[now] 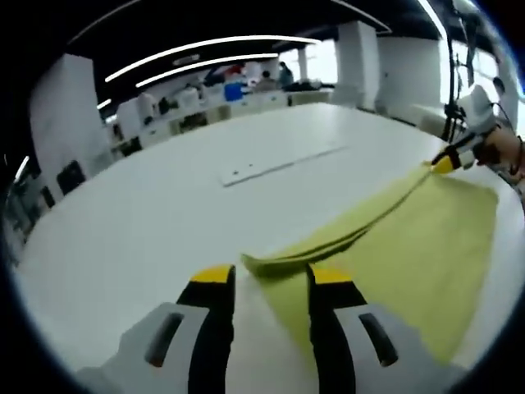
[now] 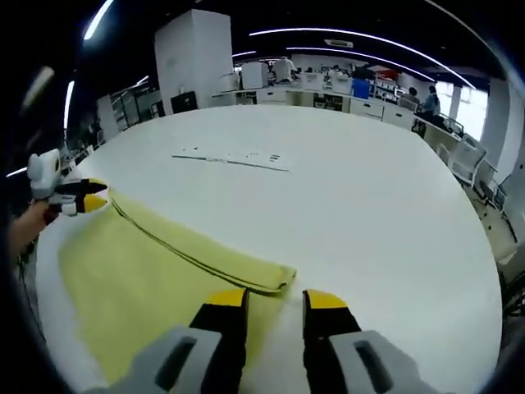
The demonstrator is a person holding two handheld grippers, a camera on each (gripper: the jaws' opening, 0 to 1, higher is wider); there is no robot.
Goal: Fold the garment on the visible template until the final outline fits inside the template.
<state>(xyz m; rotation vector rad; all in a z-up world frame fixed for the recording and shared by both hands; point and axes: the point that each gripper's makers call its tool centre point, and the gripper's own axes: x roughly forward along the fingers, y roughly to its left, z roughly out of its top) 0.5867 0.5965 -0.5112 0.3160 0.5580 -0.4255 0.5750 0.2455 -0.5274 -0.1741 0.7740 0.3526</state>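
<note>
A yellow garment (image 1: 410,246) lies flat on the white table (image 1: 148,222), with one long edge folded over into a doubled band. My left gripper (image 1: 271,275) is open, its jaws standing either side of the band's near corner. The right gripper (image 1: 444,163) comes in from the right, at the band's far corner, with a hand behind it. In the right gripper view the garment (image 2: 131,287) spreads to the lower left. My right gripper (image 2: 275,297) is open just short of the band's end. The left gripper (image 2: 92,194) shows at the left with its yellow tips apart, beside the other end.
A thin pale strip with small marks (image 1: 279,164) (image 2: 230,158) lies on the table beyond the garment. Desks, chairs and people stand far behind the table. The table's rounded edge (image 2: 484,271) runs close on the right.
</note>
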